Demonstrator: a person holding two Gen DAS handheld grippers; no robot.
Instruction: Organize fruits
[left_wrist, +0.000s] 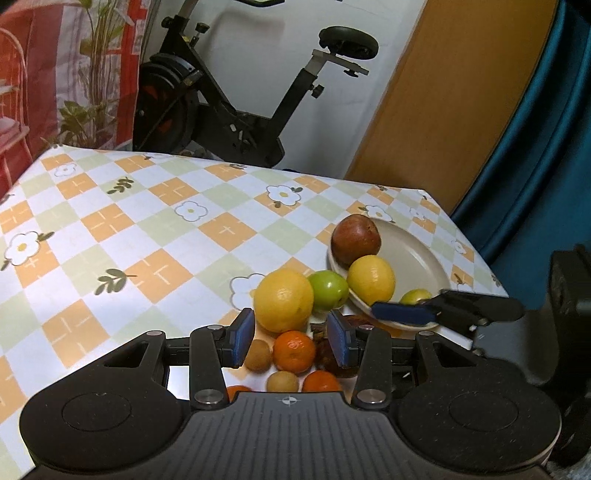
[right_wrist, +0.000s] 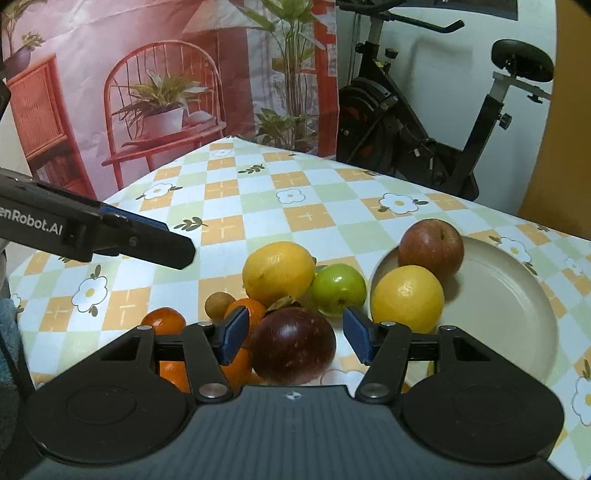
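While the fruit sits bunched near the table's right end, a red apple (right_wrist: 430, 245) and a yellow citrus (right_wrist: 407, 298) rest on the left part of a cream plate (right_wrist: 506, 295), whose right part is bare. Just left of the plate lie a big lemon (right_wrist: 277, 272) and a green apple (right_wrist: 338, 289), with small oranges (left_wrist: 294, 350) nearer. Checked tablecloth (right_wrist: 258, 206) stretches bare to the far edge. The left gripper (left_wrist: 291, 338) gapes over the oranges, pressing nothing. The right gripper (right_wrist: 293, 334) stands open around a dark purple fruit (right_wrist: 293, 345), pads not visibly touching.
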